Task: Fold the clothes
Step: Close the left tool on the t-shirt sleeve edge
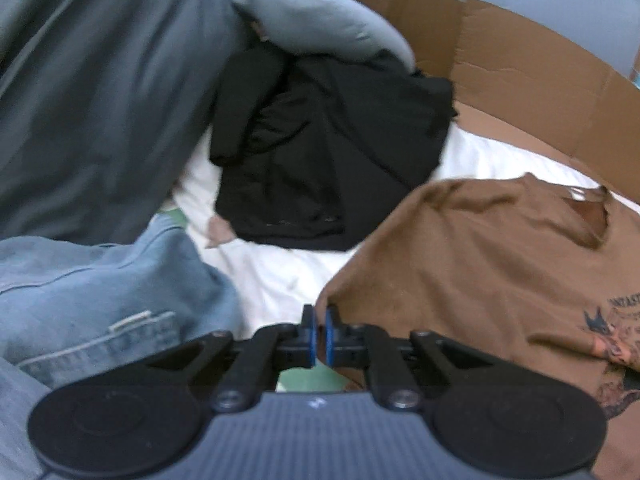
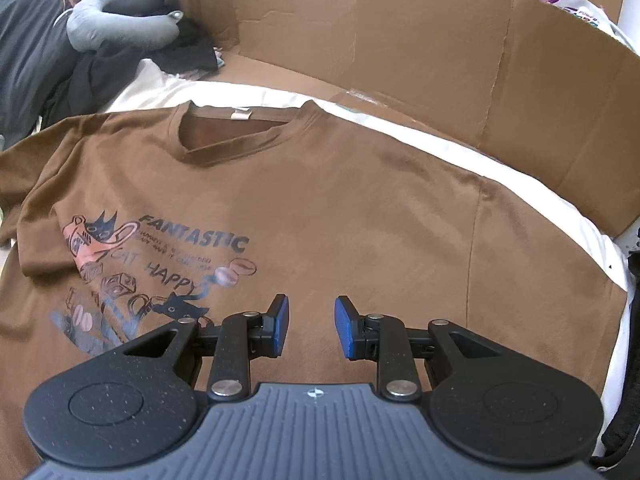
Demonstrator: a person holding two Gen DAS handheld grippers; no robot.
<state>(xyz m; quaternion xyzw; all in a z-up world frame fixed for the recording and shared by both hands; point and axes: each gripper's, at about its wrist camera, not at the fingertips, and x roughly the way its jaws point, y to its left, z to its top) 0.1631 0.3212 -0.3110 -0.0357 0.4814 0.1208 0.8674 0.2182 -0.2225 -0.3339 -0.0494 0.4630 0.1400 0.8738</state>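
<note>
A brown T-shirt (image 2: 360,200) with a "FANTASTIC" cat print lies face up, spread on white bedding, collar toward the cardboard. My right gripper (image 2: 311,324) hovers over its lower middle, open, with only the flat cloth beneath the blue pads (image 2: 345,328). In the left wrist view the same T-shirt (image 1: 480,280) fills the right side. Its near edge rises to a point right at the tips of my left gripper (image 1: 320,334), whose jaws are shut together on that edge. The view is blurred.
A brown cardboard wall (image 2: 400,40) curves around the far side of the white bedding (image 1: 280,272). A black garment (image 1: 332,152), a grey neck pillow (image 2: 120,20), a grey-green garment (image 1: 100,100) and light blue jeans (image 1: 100,300) lie left of the T-shirt.
</note>
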